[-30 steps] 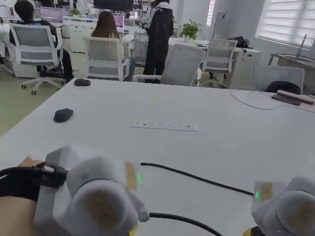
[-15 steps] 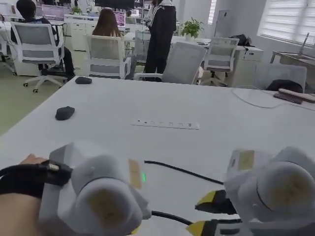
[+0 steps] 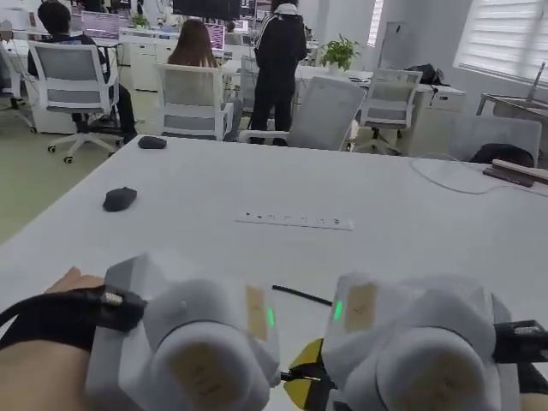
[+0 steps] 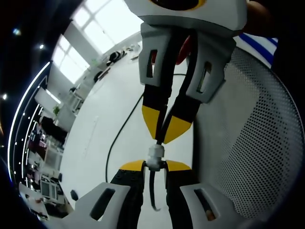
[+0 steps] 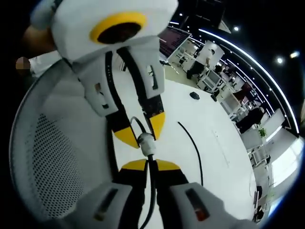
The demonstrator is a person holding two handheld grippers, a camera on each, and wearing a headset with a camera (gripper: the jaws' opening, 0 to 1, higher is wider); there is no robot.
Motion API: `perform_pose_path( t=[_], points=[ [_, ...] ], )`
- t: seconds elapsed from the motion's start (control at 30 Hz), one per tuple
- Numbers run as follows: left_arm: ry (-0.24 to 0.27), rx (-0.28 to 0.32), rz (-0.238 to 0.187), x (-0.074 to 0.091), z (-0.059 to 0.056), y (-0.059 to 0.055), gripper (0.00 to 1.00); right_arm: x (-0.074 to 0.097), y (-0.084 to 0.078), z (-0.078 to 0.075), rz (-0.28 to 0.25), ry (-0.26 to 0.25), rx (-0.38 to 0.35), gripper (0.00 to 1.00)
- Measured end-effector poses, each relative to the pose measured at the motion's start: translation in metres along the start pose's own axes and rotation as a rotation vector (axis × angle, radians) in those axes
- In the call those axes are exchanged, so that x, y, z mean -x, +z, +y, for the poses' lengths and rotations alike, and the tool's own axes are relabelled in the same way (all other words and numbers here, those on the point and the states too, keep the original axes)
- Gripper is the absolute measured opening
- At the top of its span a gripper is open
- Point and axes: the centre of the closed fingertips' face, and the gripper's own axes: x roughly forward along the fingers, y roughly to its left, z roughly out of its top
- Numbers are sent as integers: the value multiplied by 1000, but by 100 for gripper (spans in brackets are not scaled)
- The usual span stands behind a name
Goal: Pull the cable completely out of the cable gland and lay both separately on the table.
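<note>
Since half a second ago right gripper (image 5: 150, 165) has swung in from the right, now tip to tip with left gripper (image 4: 155, 167). Grip: left fingers (image 4: 178, 166) pinched on cable gland (image 4: 155, 155); right fingers (image 5: 133, 165) closed on cable (image 5: 152, 191) just beside it. Gland axis lies along the line between grippers: straight pull apart looks right. Gland small, white, hard plastic; cable black, round, limp, slack trailing over smooth white table (image 3: 257, 180)
</note>
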Motion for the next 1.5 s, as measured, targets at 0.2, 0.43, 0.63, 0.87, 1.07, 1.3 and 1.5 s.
perform_pose_path(
  t=[0.2,0.43,0.63,0.87,1.07,1.3,1.5],
  points=[
    [-5,-20,10,-2,0,-2,17,1,-15,0,38,3,-13,4],
    [7,-12,11,2,7,-5,17,6,-41,-5,100,0,-34,4],
    [18,-4,17,4,12,-9,17,8,-55,-6,130,8,-51,4],
    [34,8,25,6,17,-13,17,8,-75,-6,196,25,-60,4],
    [53,29,30,10,25,-20,17,8,-84,-5,229,34,-65,4],
    [68,39,37,13,29,-24,17,4,-86,-4,258,42,-80,9],
    [77,38,31,12,30,-26,16,-5,-48,-14,142,0,-100,26]
  ],
)
